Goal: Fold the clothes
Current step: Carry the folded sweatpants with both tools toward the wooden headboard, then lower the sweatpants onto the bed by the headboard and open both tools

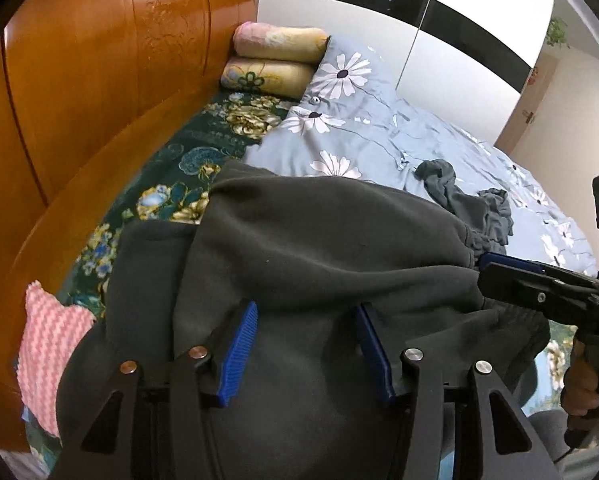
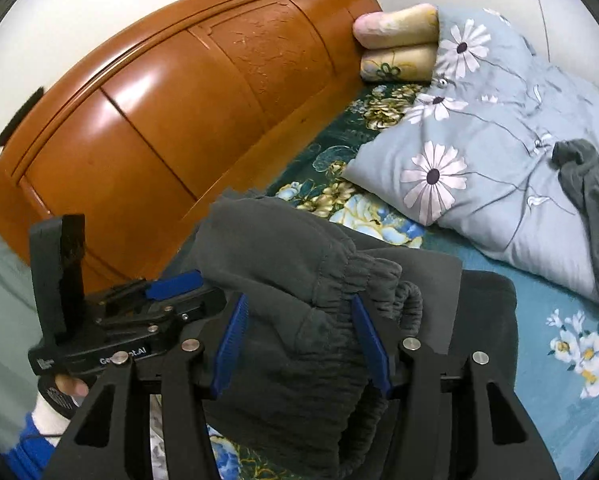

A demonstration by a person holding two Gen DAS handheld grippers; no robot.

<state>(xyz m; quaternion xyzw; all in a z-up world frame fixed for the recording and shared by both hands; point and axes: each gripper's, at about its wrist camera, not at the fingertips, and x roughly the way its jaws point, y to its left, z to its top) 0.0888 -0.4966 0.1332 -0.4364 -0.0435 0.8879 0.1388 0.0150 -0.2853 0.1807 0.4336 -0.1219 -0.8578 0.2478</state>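
Across the lower half of both wrist views lies the dark grey garment, a thick fleecy piece spread over the floral bedsheet at the near edge of the bed. At the bottom centre of the left wrist view I see my left gripper with its blue pads spread apart and the grey cloth running between them; whether the pads actually press on the fabric I cannot tell from this angle. At the bottom centre of the right wrist view my right gripper shows the same stance, its blue pads on either side of the garment's gathered elastic band, which bunches up between the fingers; again I cannot tell if it is truly clamped. At the right edge of the left view the right gripper reaches in against the elastic end of the cloth, held by a hand. At the lower left of the right view the left gripper sits just beside the garment. A wooden headboard fills the upper left of both frames, with two rolled pillows near its end and a grey daisy-print quilt beyond. A second dark garment lies crumpled on that quilt, and a pink-and-white cloth sits at the lower left.
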